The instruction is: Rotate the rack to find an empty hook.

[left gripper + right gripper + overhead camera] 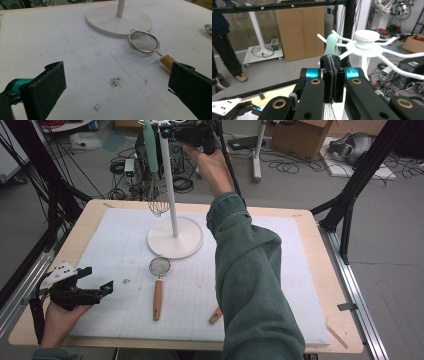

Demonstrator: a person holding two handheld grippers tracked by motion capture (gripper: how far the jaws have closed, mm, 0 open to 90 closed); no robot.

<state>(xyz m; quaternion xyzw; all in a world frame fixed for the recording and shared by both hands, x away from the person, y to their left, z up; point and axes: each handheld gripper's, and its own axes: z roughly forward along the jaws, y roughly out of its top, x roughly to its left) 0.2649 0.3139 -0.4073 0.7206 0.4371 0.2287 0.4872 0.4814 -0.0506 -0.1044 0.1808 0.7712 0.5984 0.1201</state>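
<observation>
At the far edge of the worktop (320, 270), the right gripper (192, 135) is raised to the top of the white stand (175, 237), beside the whisk (155, 175) that hangs by its mint-green handle from one of the stand's hooks, wire head down above the round base. In the right gripper view its fingers (333, 82) are clenched flat together with nothing between them, and the green handle (331, 45) rises just behind them next to the white hooks. At the near left corner, the left gripper (97, 282) rests low in the person's hand, its fingers (47, 85) released and wide apart over bare white foam. A small mesh strainer (159, 285) with a wooden handle lies just near of the stand's base, right of the left gripper. A second wooden piece (215, 316) lies near the sleeve (250, 285), partly hidden.
</observation>
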